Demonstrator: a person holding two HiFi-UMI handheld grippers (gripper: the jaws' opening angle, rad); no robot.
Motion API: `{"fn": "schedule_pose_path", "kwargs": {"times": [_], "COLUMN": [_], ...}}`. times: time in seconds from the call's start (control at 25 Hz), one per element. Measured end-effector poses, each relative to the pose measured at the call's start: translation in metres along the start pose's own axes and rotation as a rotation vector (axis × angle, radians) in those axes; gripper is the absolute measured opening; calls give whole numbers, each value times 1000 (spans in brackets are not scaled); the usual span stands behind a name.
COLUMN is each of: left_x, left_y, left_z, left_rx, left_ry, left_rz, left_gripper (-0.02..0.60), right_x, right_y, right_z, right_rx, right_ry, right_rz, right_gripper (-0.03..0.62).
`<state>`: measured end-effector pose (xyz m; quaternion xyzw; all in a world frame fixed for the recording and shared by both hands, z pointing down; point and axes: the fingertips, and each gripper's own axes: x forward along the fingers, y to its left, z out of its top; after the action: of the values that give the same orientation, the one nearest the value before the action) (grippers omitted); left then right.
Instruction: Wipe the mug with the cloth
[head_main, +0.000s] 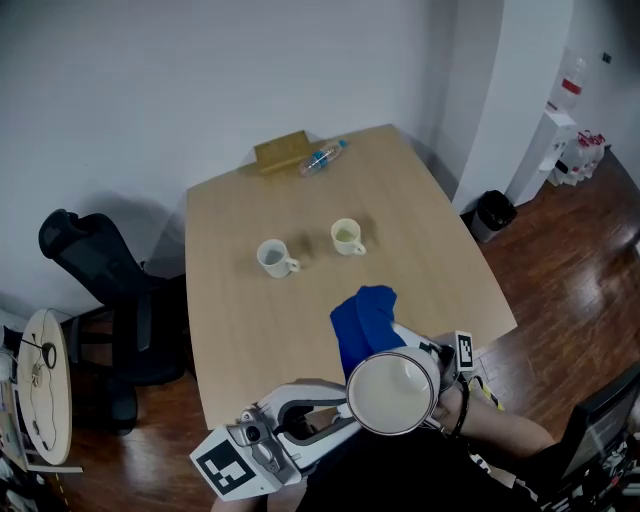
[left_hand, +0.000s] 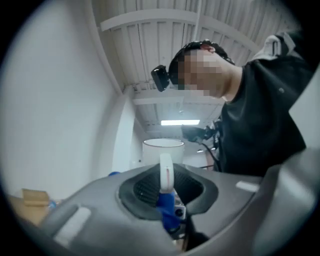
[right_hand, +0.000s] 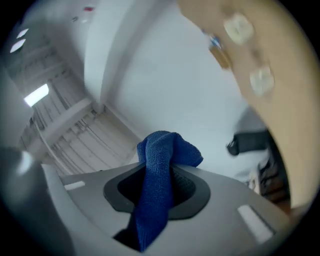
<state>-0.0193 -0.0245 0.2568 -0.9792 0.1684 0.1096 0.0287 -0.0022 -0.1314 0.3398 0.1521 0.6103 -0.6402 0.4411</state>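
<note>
I hold a white mug (head_main: 393, 392) up close below the head camera, mouth facing up. My left gripper (head_main: 343, 408) is shut on its handle (left_hand: 166, 172), and the mug's body (left_hand: 163, 151) stands just beyond the jaws. A blue cloth (head_main: 362, 318) hangs bunched just behind the mug, over the table's near edge. My right gripper (head_main: 408, 340) is shut on that cloth (right_hand: 160, 170), which runs up between the jaws and folds over at the top. The right gripper's body is partly hidden behind the mug.
Two more white mugs (head_main: 275, 258) (head_main: 347, 237) stand mid-table on the wooden table (head_main: 240, 330). A plastic bottle (head_main: 322, 157) and a flat box (head_main: 282, 152) lie at the far edge. A black office chair (head_main: 100, 290) stands left, and a dark bin (head_main: 492, 213) stands right.
</note>
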Motion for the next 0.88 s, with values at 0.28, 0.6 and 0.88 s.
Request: {"fn": "schedule_pose_path", "kwargs": {"times": [0.28,0.6,0.88], "left_x": [-28,-14,-27], "left_y": [64,63,70], "left_z": [-34,-35,-53], "left_rx": [-108,-203,-269], "left_ry": [6,-84,-70], "left_rz": [428,428,483], "left_gripper": [61,61,61], "right_x": [-27,-27,-43], "right_y": [12,-39,-20], "right_z": [66,35,59], "right_rx": [-363,-27,-68], "right_ry": [-203,-215,-287], "right_rz": [-233,-193,-153], "right_gripper": [104,104,103]}}
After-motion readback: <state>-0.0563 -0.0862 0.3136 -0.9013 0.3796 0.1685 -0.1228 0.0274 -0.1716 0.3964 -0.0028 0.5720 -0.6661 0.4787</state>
